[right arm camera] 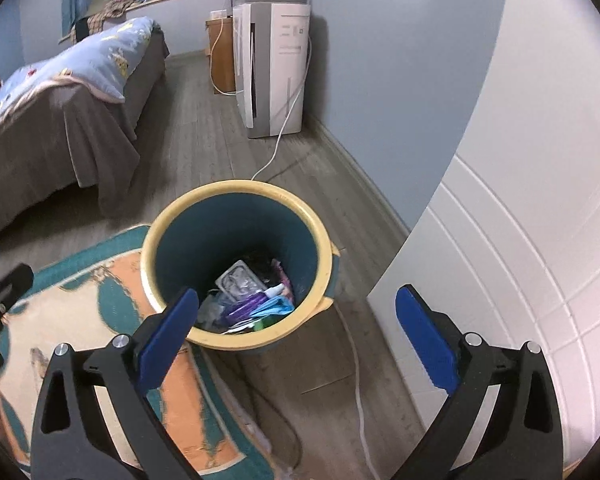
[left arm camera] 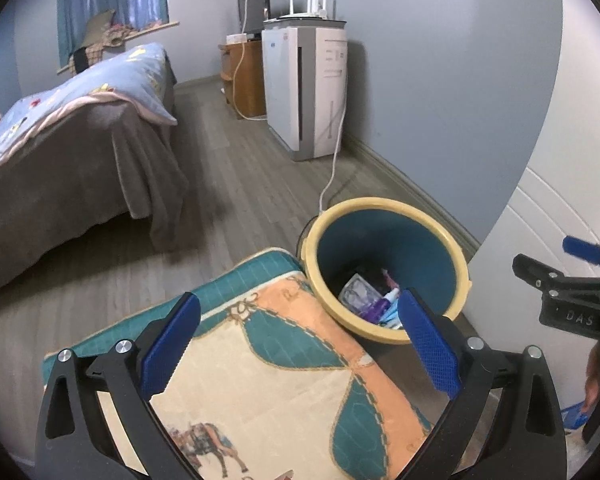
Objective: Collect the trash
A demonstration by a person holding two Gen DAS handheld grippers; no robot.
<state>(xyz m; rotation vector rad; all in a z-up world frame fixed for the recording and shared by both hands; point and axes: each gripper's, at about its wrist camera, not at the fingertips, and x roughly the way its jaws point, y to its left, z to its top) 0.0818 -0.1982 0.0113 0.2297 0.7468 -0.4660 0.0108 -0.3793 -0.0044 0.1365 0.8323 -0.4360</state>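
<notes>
Both grippers hovered over the trash bin [right arm camera: 236, 264], nothing held. Left gripper [left arm camera: 300, 348] sat w/ jaws spread wide, empty, above the rug [left arm camera: 268, 364]; right gripper [right arm camera: 296, 340] likewise wide open and empty, near the bin's rim. Bin stood on the floor betw. rug edge and white door [right arm camera: 532, 240], already holding wrappers, a purple pack and a small tube [right arm camera: 256, 296]. Judged: a drop seemed done or a fresh search due; next move prob. calls for finding loose litter elsewhere. Bin round, smooth plastic, cream rim, teal inside. Rug flat, woven-looking, orange/teal. Floor grey wood planks.
</notes>
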